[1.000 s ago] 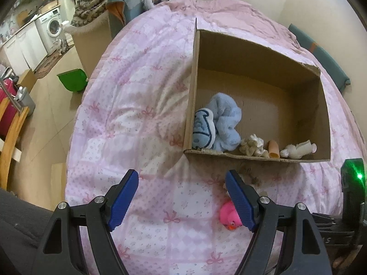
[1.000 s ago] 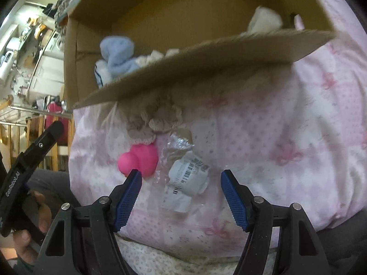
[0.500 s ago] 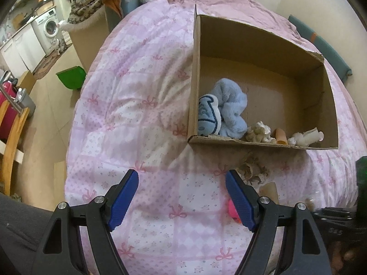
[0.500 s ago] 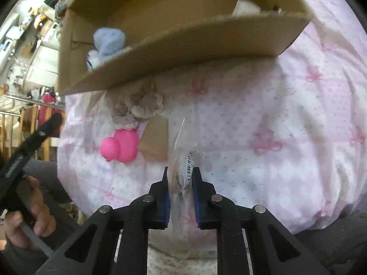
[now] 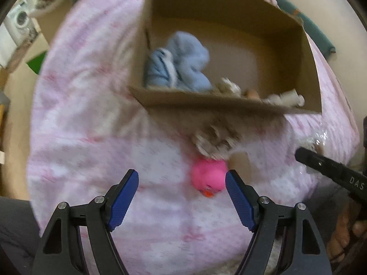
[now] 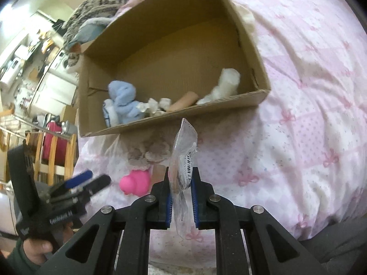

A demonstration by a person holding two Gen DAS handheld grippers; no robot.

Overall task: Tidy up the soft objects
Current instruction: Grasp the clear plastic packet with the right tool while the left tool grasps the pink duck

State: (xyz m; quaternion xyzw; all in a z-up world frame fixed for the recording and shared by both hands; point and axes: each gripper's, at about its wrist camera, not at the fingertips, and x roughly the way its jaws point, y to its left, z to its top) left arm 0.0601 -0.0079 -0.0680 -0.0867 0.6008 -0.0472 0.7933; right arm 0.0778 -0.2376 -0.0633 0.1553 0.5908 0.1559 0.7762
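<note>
Right gripper (image 6: 181,193) clamped on a clear plastic packet (image 6: 183,167) standing upright between its pads, cardboard box (image 6: 250,45) ahead holding a blue plush (image 6: 122,102), pink rubber duck (image 6: 135,182) just left, left gripper (image 6: 88,182) far left, pink quilt (image 6: 309,114) beneath

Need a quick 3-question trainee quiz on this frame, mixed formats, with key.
1. True or false: the right gripper is shut on the clear plastic packet.
2. Which toy lies on the quilt near the open left gripper? A) pink duck B) green frog C) yellow ball
3. Fill in: the blue plush lies inside the cardboard ____.

Key: 1 true; 2 A, the pink duck; 3 box.
</note>
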